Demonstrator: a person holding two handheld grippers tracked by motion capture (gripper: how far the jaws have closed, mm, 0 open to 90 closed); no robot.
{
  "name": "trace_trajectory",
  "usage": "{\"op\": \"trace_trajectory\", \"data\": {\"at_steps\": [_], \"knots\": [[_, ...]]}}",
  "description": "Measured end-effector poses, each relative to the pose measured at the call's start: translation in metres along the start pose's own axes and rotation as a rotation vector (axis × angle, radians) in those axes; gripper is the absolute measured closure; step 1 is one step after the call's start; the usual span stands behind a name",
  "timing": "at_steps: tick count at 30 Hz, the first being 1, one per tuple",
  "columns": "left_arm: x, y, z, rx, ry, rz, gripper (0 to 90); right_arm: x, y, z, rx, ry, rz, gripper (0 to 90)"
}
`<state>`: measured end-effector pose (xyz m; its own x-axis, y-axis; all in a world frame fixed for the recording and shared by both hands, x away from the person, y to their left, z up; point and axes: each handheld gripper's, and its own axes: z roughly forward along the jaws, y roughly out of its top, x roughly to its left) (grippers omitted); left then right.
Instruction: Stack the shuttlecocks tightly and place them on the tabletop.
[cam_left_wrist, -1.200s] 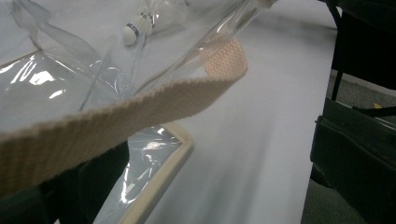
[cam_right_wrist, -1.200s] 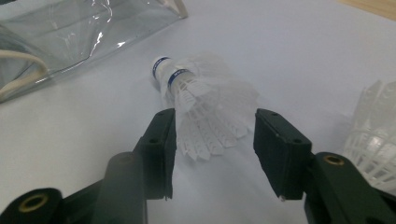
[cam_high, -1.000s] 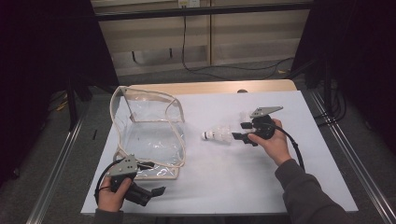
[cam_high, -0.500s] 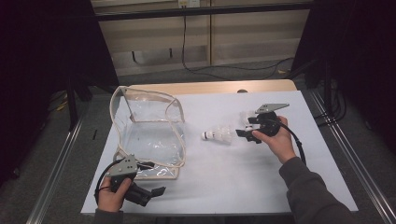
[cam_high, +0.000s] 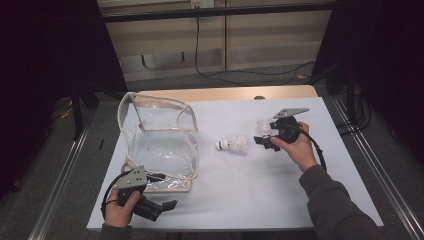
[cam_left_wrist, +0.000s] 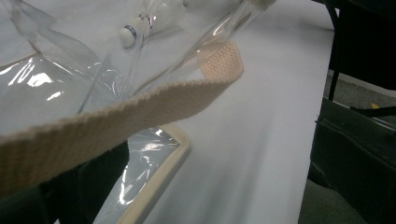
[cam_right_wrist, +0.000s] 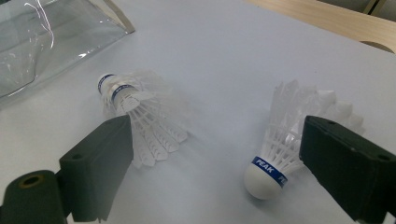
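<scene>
Packing stage: early by my reading; both shuttlecocks lie outside the clear bag (cam_high: 160, 145), so nothing looks packed yet.
Right gripper (cam_high: 263, 138): released; its jaws have just been opening and stand wide apart, pressing on nothing.
First shuttlecock (cam_right_wrist: 140, 116): lying on its side on the white table (cam_high: 280, 190), just right of the bag's mouth, cork toward the bag, free of the jaws.
Second shuttlecock (cam_right_wrist: 285, 144): further right, near the right gripper, its feathers just beside one jaw, its cork in the gap between the jaws.
Left gripper (cam_high: 162, 206): at the near left corner of the bag; the woven strap (cam_left_wrist: 116, 116) crosses close in front of its camera, but I cannot tell whether it clenches the strap.
Bag: standing open on the left of the table, mouth facing right.
Left to do: probably grasping each shuttlecock and carrying it left into the bag.
</scene>
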<state>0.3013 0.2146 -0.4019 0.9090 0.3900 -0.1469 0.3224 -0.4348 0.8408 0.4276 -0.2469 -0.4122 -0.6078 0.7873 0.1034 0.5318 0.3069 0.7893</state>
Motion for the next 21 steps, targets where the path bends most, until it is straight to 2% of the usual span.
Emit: {"op": "trace_trajectory", "data": {"at_steps": [6, 15, 21], "knots": [[-0.0001, 0.0, 0.0001, -0.003, -0.001, -0.001, 4.4, -0.003, 0.0021, 0.0017, -0.004, -0.006, 0.014, 8.6], [0.0, -0.0001, 0.0001, -0.004, -0.001, 0.0, 4.5, -0.0054, 0.0054, 0.0076, 0.01, -0.008, 0.011, 7.0], [0.0002, 0.0, -0.0002, -0.001, 0.0, 0.002, 4.5, -0.0089, 0.0071, 0.0091, -0.007, -0.014, 0.026, 6.5]]}}
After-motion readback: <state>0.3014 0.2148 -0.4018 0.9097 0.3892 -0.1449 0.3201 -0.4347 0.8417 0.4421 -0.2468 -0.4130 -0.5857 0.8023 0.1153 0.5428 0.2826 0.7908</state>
